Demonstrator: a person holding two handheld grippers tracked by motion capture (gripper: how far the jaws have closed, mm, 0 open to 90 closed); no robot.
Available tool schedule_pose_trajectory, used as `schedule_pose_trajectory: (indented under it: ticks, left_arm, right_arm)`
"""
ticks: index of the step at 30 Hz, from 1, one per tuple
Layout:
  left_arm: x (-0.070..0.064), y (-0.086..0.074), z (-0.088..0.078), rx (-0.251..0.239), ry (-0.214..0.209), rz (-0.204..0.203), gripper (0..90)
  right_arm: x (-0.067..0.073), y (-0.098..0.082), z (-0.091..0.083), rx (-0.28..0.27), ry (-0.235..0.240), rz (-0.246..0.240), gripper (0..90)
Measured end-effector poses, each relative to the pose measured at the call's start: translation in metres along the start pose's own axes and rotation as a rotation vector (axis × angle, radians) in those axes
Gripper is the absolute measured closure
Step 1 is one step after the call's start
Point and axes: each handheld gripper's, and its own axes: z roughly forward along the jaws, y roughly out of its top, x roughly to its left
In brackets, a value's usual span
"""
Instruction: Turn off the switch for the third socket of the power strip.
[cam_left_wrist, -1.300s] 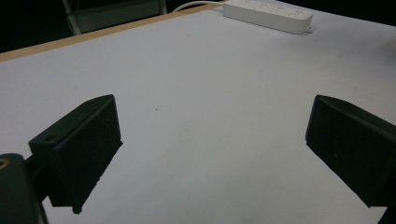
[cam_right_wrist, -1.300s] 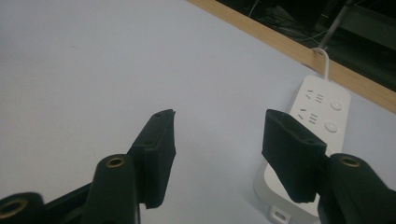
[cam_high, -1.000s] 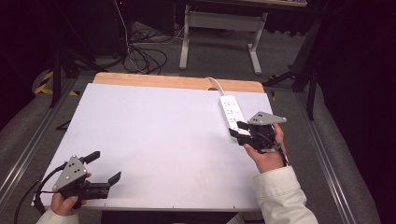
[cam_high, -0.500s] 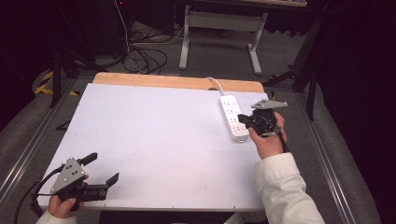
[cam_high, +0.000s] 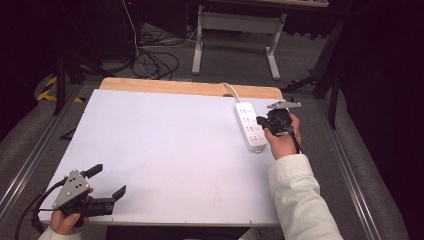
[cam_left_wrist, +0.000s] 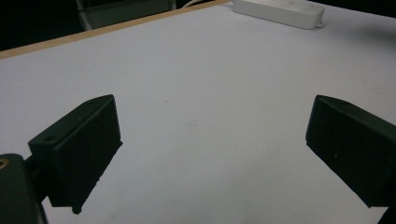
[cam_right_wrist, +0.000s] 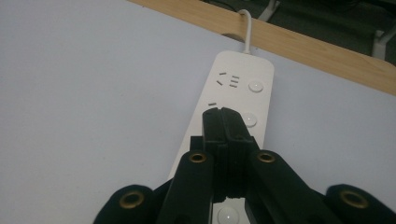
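1. A white power strip (cam_high: 250, 126) lies flat on the white table (cam_high: 165, 145), near the table's far right corner, its long side running roughly front to back.
2. A white cord (cam_high: 230, 90) leaves the far end of the power strip and curves over the bare wooden edge (cam_high: 190, 88) at the back of the table.
3. In the right gripper view the power strip (cam_right_wrist: 233, 107) shows a row of round white buttons down 1 side and socket slots beside them; the far end carries 1 full socket group and its button.
4. The right gripper (cam_high: 261, 121) sits at the right side of the power strip, held by a hand (cam_high: 284, 142) in a pale sleeve (cam_high: 300, 200); its tip is over the strip's middle part.
5. In its own view the right gripper (cam_right_wrist: 223, 116) has both jaws pressed flat together with nothing between them, the tip just beside the 2nd button from the far end. Whether the tip touches the strip cannot be told.
6. The left gripper (cam_high: 107, 181) is well apart from the power strip, at the table's near left corner, held by a hand (cam_high: 67, 220) at the table edge.
7. In its own view the left gripper (cam_left_wrist: 212, 154) has its 2 jaws spread wide and empty over bare table surface, with the power strip (cam_left_wrist: 280, 11) far off at the top of the view.
8. A black cable (cam_high: 30, 212) trails from the left gripper off the near left edge, away from the power strip.
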Motion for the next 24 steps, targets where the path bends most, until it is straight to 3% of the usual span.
schedule_pose_trajectory:
  ticks: [16, 24]
  left_arm:
    - [0.001, 0.0, 0.0, -0.002, -0.005, -0.007, 3.6]
    - [0.001, 0.0, 0.0, -0.001, -0.007, -0.006, 3.6]
  right_arm:
    - [-0.016, -0.006, 0.028, 0.056, -0.05, 0.032, 90.0]
    - [-0.019, -0.01, 0.035, 0.085, -0.047, 0.037, 90.0]
